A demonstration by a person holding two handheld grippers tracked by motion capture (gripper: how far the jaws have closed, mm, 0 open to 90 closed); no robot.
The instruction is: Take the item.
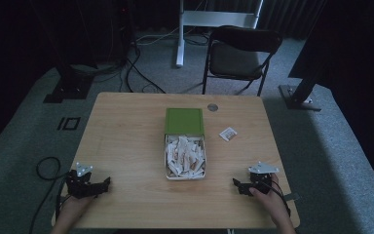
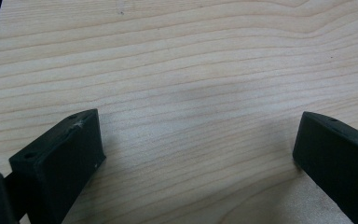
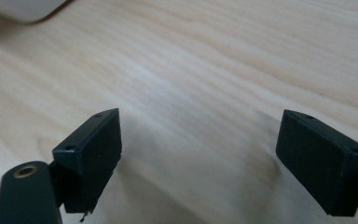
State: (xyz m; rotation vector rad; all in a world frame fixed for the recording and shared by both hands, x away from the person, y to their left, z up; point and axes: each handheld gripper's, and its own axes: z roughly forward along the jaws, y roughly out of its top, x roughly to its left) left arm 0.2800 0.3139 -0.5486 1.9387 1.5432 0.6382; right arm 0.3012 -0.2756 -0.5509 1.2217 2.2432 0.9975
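A white box [image 1: 166, 161] with its green lid [image 1: 184, 121] folded back sits mid-table, full of several white sachets [image 1: 185, 156]. One loose sachet [image 1: 228, 134] lies to its right. My left gripper [image 1: 104, 183] rests at the table's front left, held by a hand. My right gripper [image 1: 237, 184] rests at the front right in the other hand. In the left gripper view the left gripper [image 2: 198, 149] stands open over bare wood. The right gripper [image 3: 198, 149] is likewise open, with a white corner of the box [image 3: 25, 9] at the top left.
The wooden table [image 1: 126, 126] has a small round metal cap [image 1: 212, 107] near its far edge. A black folding chair [image 1: 241, 53] stands behind the table. Cables [image 1: 46, 168] trail on the grey carpet at the left. A white stand [image 1: 180, 34] is at the back.
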